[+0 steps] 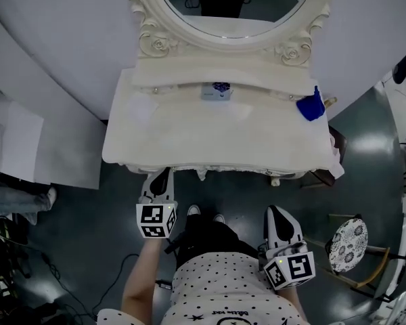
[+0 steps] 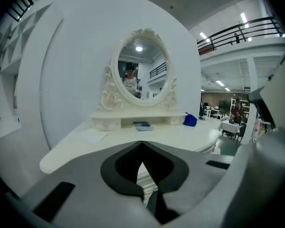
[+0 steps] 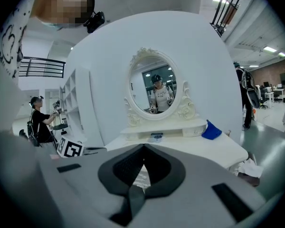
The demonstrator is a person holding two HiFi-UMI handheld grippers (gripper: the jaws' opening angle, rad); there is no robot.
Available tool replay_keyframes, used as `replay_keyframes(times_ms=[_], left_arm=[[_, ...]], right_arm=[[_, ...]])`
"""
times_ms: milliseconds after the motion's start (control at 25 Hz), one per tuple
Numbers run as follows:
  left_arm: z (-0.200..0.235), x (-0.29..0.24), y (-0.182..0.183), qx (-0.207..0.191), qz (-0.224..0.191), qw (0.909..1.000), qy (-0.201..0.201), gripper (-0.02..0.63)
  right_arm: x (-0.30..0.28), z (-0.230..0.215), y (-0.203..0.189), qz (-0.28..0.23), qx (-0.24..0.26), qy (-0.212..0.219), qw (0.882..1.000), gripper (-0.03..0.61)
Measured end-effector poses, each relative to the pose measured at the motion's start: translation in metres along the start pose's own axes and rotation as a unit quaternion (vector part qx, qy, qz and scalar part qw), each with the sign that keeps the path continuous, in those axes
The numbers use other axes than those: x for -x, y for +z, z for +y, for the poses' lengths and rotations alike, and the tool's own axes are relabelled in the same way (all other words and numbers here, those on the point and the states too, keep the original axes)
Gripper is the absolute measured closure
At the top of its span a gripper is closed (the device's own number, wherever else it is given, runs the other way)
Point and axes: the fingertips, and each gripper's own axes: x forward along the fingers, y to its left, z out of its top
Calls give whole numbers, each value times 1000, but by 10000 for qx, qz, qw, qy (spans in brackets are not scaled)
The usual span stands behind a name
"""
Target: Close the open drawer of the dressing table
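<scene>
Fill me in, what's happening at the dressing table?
A person stands at the cream carved dressing table with an oval mirror, a gripper in each hand. The left gripper is by the table's front edge, the right gripper further back; both have jaws shut on nothing. No drawer sticks out in the head view, so it looks closed.

In the head view, the cream dressing table's overhanging tabletop point(image 1: 216, 137) hides its drawer fronts. The oval carved-frame mirror point(image 1: 233, 22) is cut by the top edge. The small blue-grey item point(image 1: 218, 91) on the shelf is too small to identify.
</scene>
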Motion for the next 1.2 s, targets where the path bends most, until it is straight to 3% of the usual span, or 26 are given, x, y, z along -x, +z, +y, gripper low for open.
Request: replay_keyframes(times_ms=[280, 600, 800, 1200], left_arm=[[-26, 81, 93, 133, -1099, 9937, 163, 603], [-74, 157, 149, -88, -1974, 9802, 108, 603], [-85, 186, 154, 163, -2159, 9762, 113, 603], [-95, 189, 141, 287, -2049, 9784, 60, 603]], right_arm=[[8, 10, 19, -379, 59, 205, 9991, 571], [21, 15, 31, -629, 78, 286, 9976, 571], [32, 17, 43, -840, 118, 301, 9959, 571], [41, 20, 44, -920, 202, 405, 9947, 571]])
